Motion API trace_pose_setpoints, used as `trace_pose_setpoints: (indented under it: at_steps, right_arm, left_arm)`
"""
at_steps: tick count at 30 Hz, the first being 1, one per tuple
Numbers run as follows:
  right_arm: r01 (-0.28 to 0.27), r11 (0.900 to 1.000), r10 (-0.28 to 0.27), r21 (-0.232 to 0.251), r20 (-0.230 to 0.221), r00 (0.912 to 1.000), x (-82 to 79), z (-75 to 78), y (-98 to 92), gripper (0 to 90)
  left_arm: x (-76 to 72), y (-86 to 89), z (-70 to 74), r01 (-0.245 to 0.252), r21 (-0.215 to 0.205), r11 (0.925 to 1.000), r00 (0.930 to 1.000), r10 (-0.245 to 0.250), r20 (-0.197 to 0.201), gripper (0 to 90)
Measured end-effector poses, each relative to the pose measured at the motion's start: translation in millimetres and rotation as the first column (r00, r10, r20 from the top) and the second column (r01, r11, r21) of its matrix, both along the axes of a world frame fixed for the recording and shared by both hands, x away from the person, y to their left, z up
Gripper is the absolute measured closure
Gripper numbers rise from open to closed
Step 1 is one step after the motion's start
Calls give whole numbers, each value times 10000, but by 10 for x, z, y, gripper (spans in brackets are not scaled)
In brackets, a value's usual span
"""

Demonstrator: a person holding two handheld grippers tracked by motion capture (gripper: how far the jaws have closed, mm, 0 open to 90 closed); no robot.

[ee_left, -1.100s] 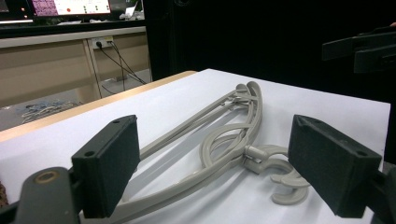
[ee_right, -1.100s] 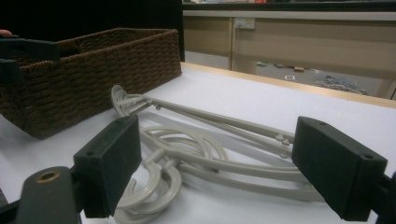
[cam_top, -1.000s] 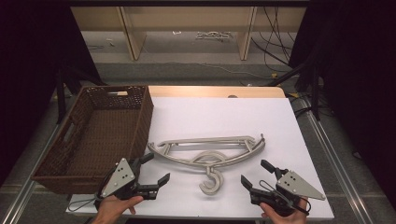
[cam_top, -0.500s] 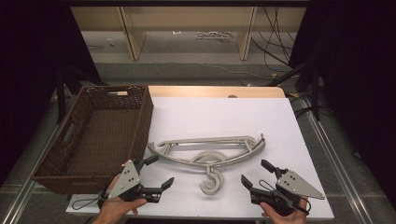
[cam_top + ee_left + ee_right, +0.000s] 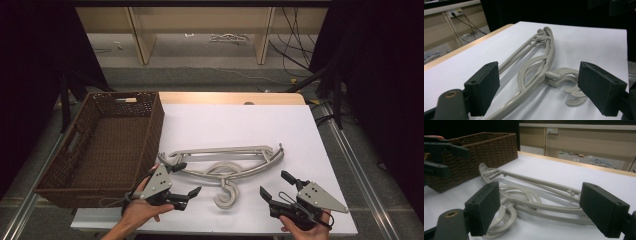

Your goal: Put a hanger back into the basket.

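So from where I'm sitting, the grey plastic hangers (image 5: 227,162) are lying flat on the white table (image 5: 240,125), a bit below the middle of the high view, stacked on each other with their hooks (image 5: 226,192) curling down toward the bottom edge. Looks like more than one hanger, but I can't tell the exact count.

My left gripper (image 5: 186,178) is in the lower left of the high view, jaws spread wide and gripping nothing. One jaw tip sits just beside the left end of the hangers, the other points at the hooks. In the left gripper view the hangers (image 5: 539,65) run up the middle of the frame between the two black jaws, hooks (image 5: 567,85) off to the right near the right jaw. No contact that I can make out.

My right gripper (image 5: 277,186) is in the lower right of the high view, also wide open and empty, near the hooks but apart from them. Its own view has the hangers (image 5: 534,195) stretched across the centre.

The brown wicker basket (image 5: 65,165) takes up the left side of the high view, at the table's left edge, and shows up in the upper left of the right gripper view too (image 5: 479,152).
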State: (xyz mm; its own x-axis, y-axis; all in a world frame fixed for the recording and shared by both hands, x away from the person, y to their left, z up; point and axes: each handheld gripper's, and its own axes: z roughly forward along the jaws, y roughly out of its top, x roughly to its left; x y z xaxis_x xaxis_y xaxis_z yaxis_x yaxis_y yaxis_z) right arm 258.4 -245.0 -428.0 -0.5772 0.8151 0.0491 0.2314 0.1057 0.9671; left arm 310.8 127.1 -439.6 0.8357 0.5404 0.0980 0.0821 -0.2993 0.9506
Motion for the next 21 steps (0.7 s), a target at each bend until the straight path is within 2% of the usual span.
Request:
trace_pose_setpoints:
  at_steps: [1,2,4,7,8,10,11,12,14,15,16,17,18,19,20,21]
  right_arm:
    - [-4,10000,4,23,-44,10000,0,-1,2,179]
    - [61,9999,-63,-114,-127,9999,-6,2,-10,180]
    - [-12,10000,12,-41,-21,10000,7,-5,-12,180]
    - [-14,10000,14,9,-169,9999,1,-6,-14,180]
    - [11,10000,-11,-25,-89,10000,5,-8,-16,180]
    - [4,10000,-5,-43,-62,10000,6,-9,-13,180]
    - [-30,10000,29,-77,-122,9999,3,-7,-14,180]
    - [-37,10000,36,-76,-113,9999,3,-6,-12,180]
    - [-67,10000,66,-47,-163,9998,4,-7,-8,180]
    - [-47,9999,46,-111,-103,9999,8,-10,-12,180]
    - [-49,9999,47,-112,-147,9999,7,-10,-13,180]
    - [-51,9999,49,-95,-148,9999,8,-11,-14,180]
    - [4,10000,-4,-54,-66,10000,12,-14,-12,180]
    - [-69,9999,70,105,-29,10000,20,-22,-3,180]
    - [-69,9999,70,105,-29,10000,20,-22,-3,180]
    - [-68,9999,69,107,-27,10000,19,-23,-3,180]
  left_arm:
    - [26,-59,7,162,206,9997,9999,-163,47,176]
    - [59,-122,12,481,494,9976,9988,-480,-18,219]
    - [85,-183,8,551,742,9957,9985,-552,-7,224]
    - [147,-285,1,842,1319,9877,9964,-818,-234,228]
    - [166,-322,-7,952,1552,9833,9953,-915,-309,229]
    - [208,-396,-33,1187,2160,9692,9928,-1121,-427,232]
    - [236,-438,-47,1328,2628,9557,9911,-1263,-416,244]
    - [236,-438,-47,1328,2628,9557,9911,-1263,-416,250]
    - [293,-522,-74,1584,3499,9233,9871,-1568,-331,252]
    - [305,-541,-80,1627,3597,9187,9863,-1618,-329,272]
    - [325,-569,-88,1684,3787,9101,9851,-1692,-312,291]
    - [336,-588,-99,1622,3847,9087,9859,-1656,-245,296]
    - [361,-615,-112,1617,3986,9028,9856,-1681,-191,309]
    - [361,-615,-112,1617,3986,9028,9856,-1681,-191,339]
    - [382,-630,-116,1706,4188,8919,9840,-1764,-252,339]
    - [413,-660,-135,1675,4365,8840,9837,-1791,-147,376]
